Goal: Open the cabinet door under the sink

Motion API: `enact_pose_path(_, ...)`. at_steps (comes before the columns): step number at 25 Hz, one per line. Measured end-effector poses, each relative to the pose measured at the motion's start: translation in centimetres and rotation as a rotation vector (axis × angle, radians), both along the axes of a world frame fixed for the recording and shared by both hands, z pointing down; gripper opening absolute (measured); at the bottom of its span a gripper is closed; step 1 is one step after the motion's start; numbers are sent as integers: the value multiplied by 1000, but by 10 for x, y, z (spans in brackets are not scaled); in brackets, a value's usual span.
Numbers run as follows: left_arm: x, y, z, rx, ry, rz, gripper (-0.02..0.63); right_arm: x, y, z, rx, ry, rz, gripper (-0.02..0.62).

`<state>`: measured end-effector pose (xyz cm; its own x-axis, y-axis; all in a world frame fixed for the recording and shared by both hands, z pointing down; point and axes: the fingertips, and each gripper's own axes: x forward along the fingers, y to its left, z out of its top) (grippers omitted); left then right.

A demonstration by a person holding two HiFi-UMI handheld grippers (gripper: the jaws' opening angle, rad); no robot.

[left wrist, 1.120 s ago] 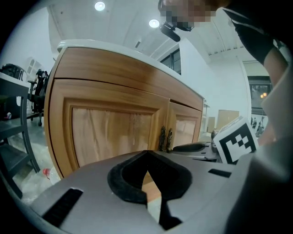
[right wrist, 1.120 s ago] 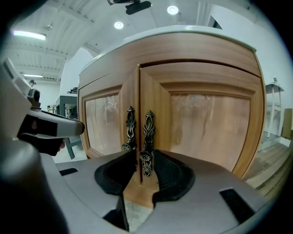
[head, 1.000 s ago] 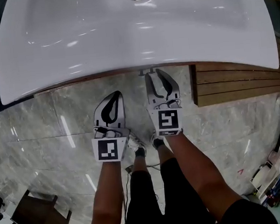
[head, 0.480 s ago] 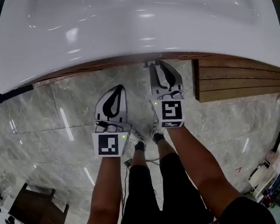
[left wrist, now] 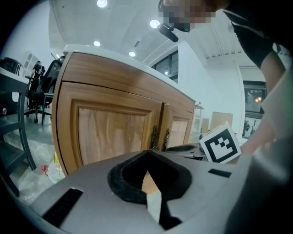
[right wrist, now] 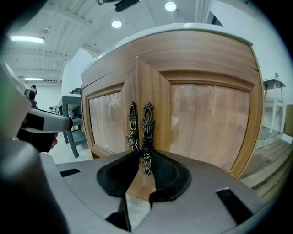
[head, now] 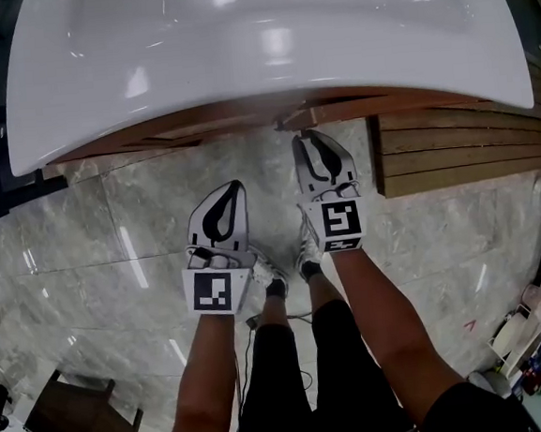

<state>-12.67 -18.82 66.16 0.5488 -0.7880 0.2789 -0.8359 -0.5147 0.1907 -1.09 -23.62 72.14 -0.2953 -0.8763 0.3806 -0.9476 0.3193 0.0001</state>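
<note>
Two grippers show in the head view, each with one square-marked cube at its rear. The right gripper [head: 307,138] reaches to the cabinet [head: 169,134] that stands under the one white sink [head: 238,63]. Its tips lie at the edge of the right door [head: 355,109], which stands a little out from the cabinet front. The left gripper [head: 233,186] hangs beside it over the marble floor [head: 85,245], apart from the cabinet, with its tips pointing toward the wood.

The right gripper view shows two doors, the left door [right wrist: 107,123] and the right door [right wrist: 210,123], and the stile of the right one sits a little in front of the other. Two ornate metal handles hang side by side where the doors meet, the left handle [right wrist: 132,121] and the right handle [right wrist: 148,121], and each ends in one round knob. The jaws of the right gripper [right wrist: 144,153] have just been closing, and they are now clamped on the knob [right wrist: 144,156] of the right handle.

In the left gripper view the jaws of the left gripper [left wrist: 147,151] are together at the tips, and nothing is between them. The same two doors and two handles stand ahead of it, and the cube [left wrist: 221,144] of the right gripper shows at the right.

One platform of wooden slats [head: 453,152] lies on the floor at the right of the cabinet. Two shoes [head: 266,275] of the person show between the forearms.
</note>
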Motion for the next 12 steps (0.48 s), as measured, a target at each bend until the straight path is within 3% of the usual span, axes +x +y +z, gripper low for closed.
enact_pose_path(12,4,40,-10,29,-5,78,23,10,37,-1,7,-11,-52,91)
